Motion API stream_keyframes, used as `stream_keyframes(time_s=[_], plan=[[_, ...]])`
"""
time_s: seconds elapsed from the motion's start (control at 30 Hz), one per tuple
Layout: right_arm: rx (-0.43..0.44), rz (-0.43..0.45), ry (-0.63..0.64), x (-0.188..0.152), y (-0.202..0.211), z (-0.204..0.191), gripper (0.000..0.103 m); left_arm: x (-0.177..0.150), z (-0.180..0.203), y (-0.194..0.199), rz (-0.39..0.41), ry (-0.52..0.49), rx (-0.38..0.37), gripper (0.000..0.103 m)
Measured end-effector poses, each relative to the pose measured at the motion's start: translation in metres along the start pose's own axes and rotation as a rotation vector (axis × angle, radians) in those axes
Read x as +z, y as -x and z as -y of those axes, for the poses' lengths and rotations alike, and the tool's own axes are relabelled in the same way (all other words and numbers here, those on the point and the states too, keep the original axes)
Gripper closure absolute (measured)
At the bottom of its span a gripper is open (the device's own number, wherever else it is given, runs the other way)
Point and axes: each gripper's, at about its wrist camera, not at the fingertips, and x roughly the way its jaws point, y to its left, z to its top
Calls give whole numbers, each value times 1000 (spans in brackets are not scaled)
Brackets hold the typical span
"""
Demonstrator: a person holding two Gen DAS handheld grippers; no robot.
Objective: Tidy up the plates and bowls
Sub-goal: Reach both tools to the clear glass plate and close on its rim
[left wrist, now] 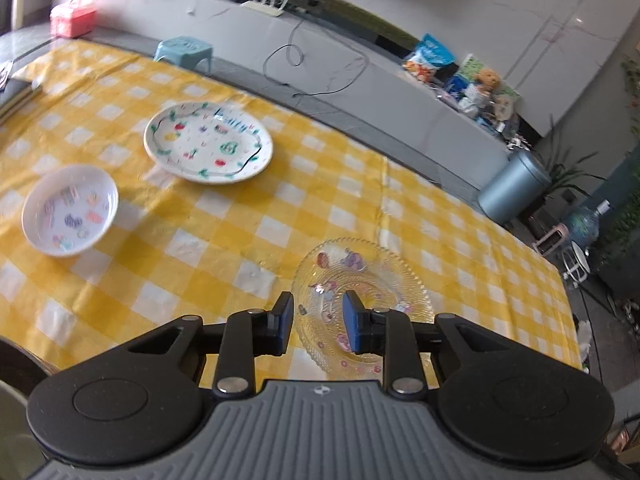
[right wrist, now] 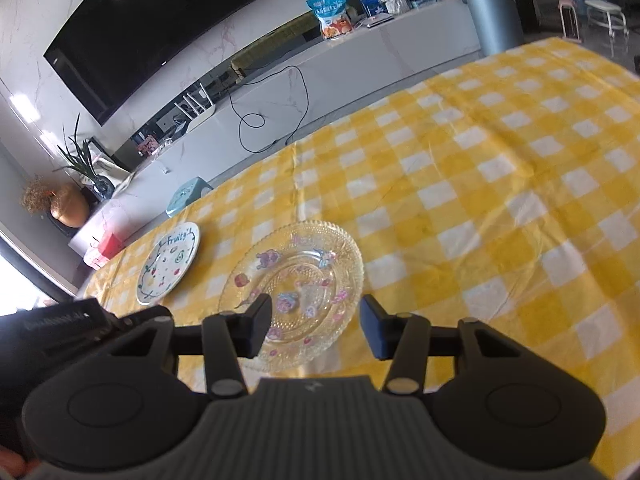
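- Counter [left wrist: 224, 236] under yellow-and-white checked cloth; landmark: clear glass plate [left wrist: 362, 308] with pink and purple stickers, flat on cloth near the front edge.
- Left tool [left wrist: 318, 322]: blue pads narrowly parted, nothing clamped; glass plate's near rim seen in the gap and behind the pads; contact with the rim can't be told.
- Right tool [right wrist: 316, 328]: pads wider apart, gripping nothing; hovering over the near side of the glass plate [right wrist: 296, 294], rim between the fingers in view, touch unclear.
- White "Fruity" plate [left wrist: 208, 142] with painted fruit: beyond the glass plate, to its left, well apart, flat.
- Small white bowl [left wrist: 70, 210] with coloured fruit prints: far left of the glass plate, nearer than the Fruity plate, apart from it.
- Same Fruity plate [right wrist: 168, 262] in right wrist view: just left of the glass plate, not touching.
- Pink box [left wrist: 73, 19]: far corner, beyond the Fruity plate.
- Blue stool [left wrist: 185, 50]: off the counter, behind the Fruity plate.
- Grey bin [left wrist: 514, 186]: floor, right of the glass plate, beyond the counter.
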Motion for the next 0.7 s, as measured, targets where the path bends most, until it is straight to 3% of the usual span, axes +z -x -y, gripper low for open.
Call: stream_keyframes(time_s=[0.23,0.53,0.7], plan=[[-24,-20,-19,13,-34,20,74,-9,-2,-31,7,12,28,73],[-22,-51,-45,16,-62,30,81,-11,-9,-46,38,53,-12,75],[-17,-44,-51,15,-64,29,82,-8,-17,-55,16,84,16,78]])
